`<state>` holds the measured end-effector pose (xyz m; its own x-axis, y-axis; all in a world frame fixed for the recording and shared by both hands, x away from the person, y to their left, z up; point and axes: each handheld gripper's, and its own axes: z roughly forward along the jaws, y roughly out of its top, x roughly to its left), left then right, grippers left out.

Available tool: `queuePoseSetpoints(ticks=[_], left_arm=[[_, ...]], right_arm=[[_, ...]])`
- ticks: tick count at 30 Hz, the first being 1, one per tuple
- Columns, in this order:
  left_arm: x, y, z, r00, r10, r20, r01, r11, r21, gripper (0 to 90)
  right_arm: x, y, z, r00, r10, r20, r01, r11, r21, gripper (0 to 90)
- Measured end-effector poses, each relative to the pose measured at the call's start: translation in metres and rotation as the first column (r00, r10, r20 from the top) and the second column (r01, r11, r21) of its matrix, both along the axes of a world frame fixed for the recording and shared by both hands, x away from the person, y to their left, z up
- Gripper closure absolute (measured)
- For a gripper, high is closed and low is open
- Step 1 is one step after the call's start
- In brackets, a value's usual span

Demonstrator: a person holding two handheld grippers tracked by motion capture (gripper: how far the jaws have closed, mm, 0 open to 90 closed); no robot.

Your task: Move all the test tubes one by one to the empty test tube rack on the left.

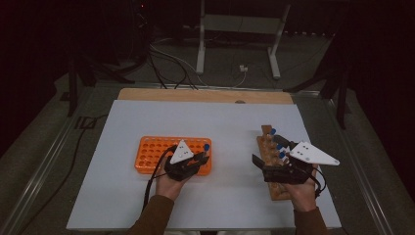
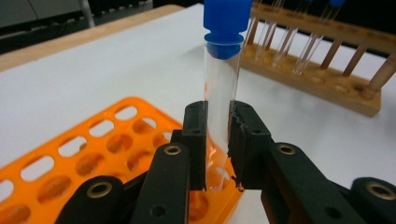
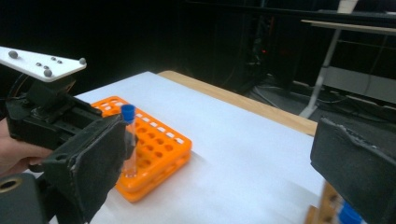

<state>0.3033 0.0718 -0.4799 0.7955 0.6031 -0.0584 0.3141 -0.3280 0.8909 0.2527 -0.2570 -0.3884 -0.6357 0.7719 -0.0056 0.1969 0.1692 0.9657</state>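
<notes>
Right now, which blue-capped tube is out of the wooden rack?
The tube clamped upright in the left gripper, its bottom in the orange rack. The others stand in the wooden rack.

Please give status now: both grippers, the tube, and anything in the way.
Left gripper shut on test tube, lower end at orange rack. Right gripper open, empty, by wooden rack. Nothing in the way.

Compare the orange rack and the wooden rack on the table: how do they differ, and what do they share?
The orange rack is a plastic grid of many holes; the wooden rack is a single row on dowels. The orange rack has one blue-capped tube, gripped by the left gripper; the wooden rack holds several. Both sit on the white table.
</notes>
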Motion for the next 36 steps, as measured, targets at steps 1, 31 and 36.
queuePoseSetpoints(ticks=[1, 31, 36], left_arm=[[-0.001, -0.001, -0.003, 0.9999, 0.001, -0.010, -0.001, 0.9999, 0.017, 78.3], [-0.004, -0.004, -0.009, 0.9993, 0.034, -0.011, -0.034, 0.9987, 0.037, 69.5], [-0.005, -0.005, 0.000, 0.9998, 0.018, 0.011, -0.018, 0.9987, 0.047, 77.6]], right_arm=[[-0.001, -0.003, 0.000, 1.0000, -0.008, 0.002, 0.008, 1.000, -0.002, 3.7], [-0.008, -0.045, -0.010, 0.9924, -0.122, -0.015, 0.122, 0.992, -0.018, 3.8], [-0.008, -0.046, -0.012, 0.9912, -0.130, -0.021, 0.130, 0.991, -0.030, 3.9]])
